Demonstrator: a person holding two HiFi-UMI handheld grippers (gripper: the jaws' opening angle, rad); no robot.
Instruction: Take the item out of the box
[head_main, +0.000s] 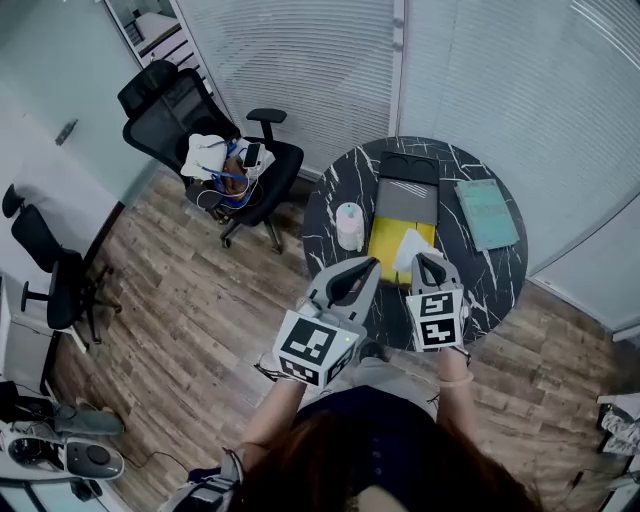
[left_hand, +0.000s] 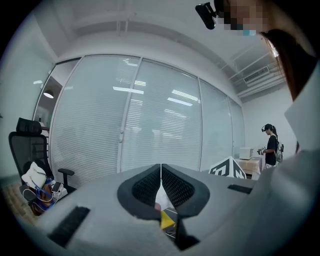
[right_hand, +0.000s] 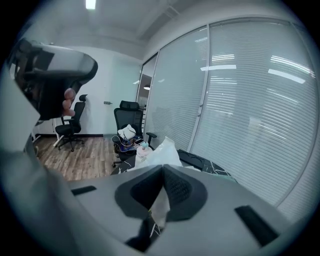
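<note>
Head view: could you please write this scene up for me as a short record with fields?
table: round, dark marble
box: open, yellow inside
item: white bag, over the box's near end
right gripper: shut on the white bag
left gripper: shut, beside the box
also on table: white roll, teal pad

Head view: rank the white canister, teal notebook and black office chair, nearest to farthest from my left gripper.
1. white canister, on the table just beyond the left gripper.
2. teal notebook, at the table's right side.
3. black office chair, on the floor, far left.
</note>
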